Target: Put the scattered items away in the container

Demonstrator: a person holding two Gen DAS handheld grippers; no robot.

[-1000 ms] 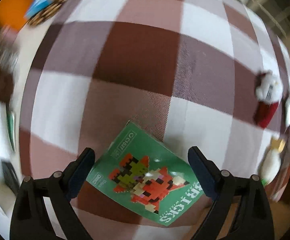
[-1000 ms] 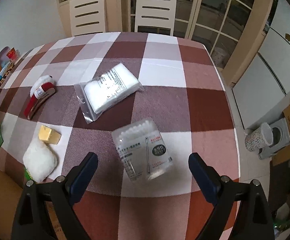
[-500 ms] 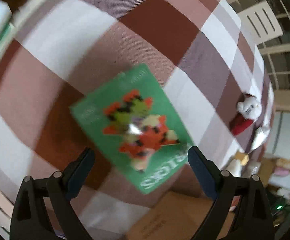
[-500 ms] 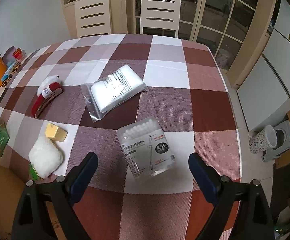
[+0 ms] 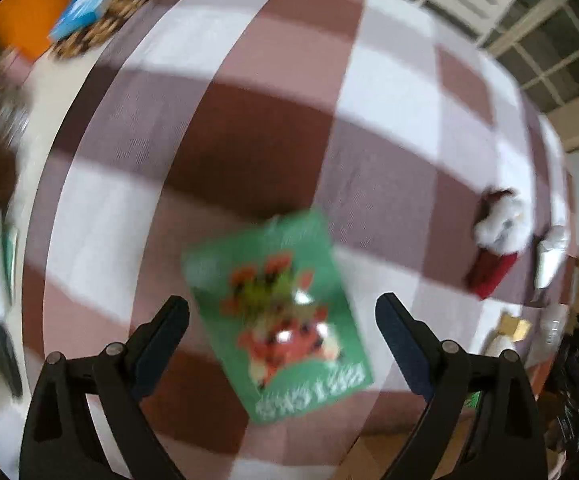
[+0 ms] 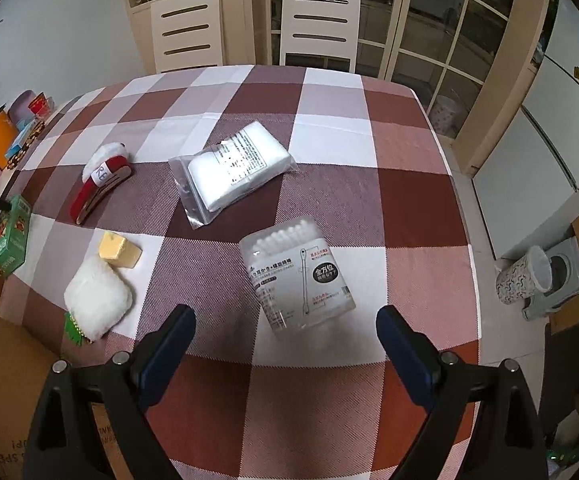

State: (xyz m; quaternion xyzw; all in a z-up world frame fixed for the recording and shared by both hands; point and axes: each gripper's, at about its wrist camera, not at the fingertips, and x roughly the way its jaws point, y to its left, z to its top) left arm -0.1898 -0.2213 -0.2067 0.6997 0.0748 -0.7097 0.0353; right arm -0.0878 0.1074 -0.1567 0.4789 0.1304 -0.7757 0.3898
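Observation:
A green bricks box point(image 5: 281, 312) lies flat on the checked tablecloth, between and just ahead of the fingers of my open, empty left gripper point(image 5: 281, 320); it also shows at the table's left edge in the right wrist view point(image 6: 9, 236). My right gripper point(image 6: 285, 332) is open and empty, just short of a clear box of cotton swabs point(image 6: 297, 276). Beyond lie a bag of cotton pads point(image 6: 233, 172), a red and white plush hair clip point(image 6: 101, 180), a yellow block point(image 6: 119, 250) and a white fluffy pouch point(image 6: 97, 300). A cardboard box point(image 6: 5, 392) stands at the near left.
Two white chairs point(image 6: 317, 24) stand at the table's far side. Orange and blue items point(image 6: 5, 140) crowd a shelf to the left. A patterned bin point(image 6: 523, 276) and cartons stand on the floor at the right.
The left gripper has swung over the green box, which now sits more upright in its view and blurred. The right gripper has pulled back slightly; the swab box looks a little farther ahead.

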